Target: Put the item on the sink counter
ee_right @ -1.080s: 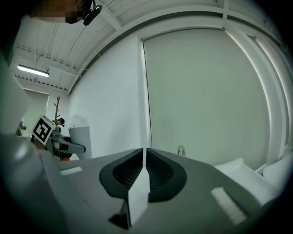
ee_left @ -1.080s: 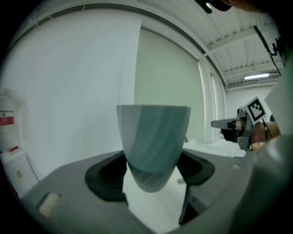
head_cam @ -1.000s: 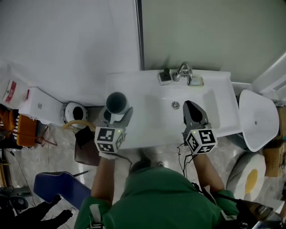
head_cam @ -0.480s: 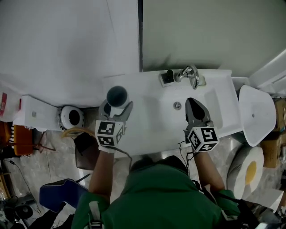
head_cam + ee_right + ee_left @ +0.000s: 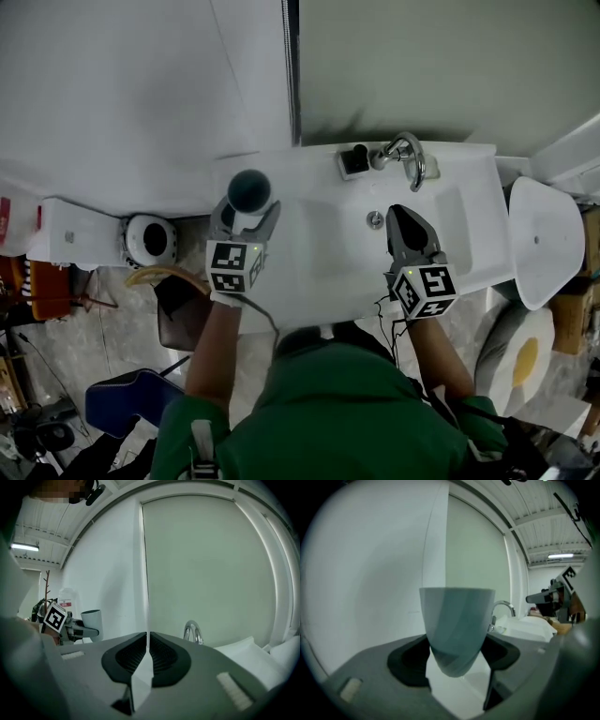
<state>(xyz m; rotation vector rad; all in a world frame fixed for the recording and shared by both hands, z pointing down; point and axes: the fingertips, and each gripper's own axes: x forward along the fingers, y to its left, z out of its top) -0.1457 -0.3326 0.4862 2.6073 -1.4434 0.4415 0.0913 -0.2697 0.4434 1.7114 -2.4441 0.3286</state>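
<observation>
A pale blue-grey cup (image 5: pixel 248 189) stands upright between the jaws of my left gripper (image 5: pixel 246 210), which is shut on its lower part. It hangs over the left end of the white sink counter (image 5: pixel 291 169), close to the wall. In the left gripper view the cup (image 5: pixel 457 625) fills the middle, with white counter under its base. My right gripper (image 5: pixel 401 217) is shut and holds nothing, over the basin near the drain (image 5: pixel 374 219). In the right gripper view its jaws (image 5: pixel 146 639) meet, and the cup (image 5: pixel 92 623) shows far left.
A chrome faucet (image 5: pixel 405 155) and a small dark-topped fitting (image 5: pixel 353 160) sit at the counter's back edge. A white toilet lid (image 5: pixel 542 242) is at the right. A round white container (image 5: pixel 150 239) and clutter lie on the floor at the left.
The left gripper has carried the cup farther toward the wall, over the counter's left end. The right gripper has hardly moved.
</observation>
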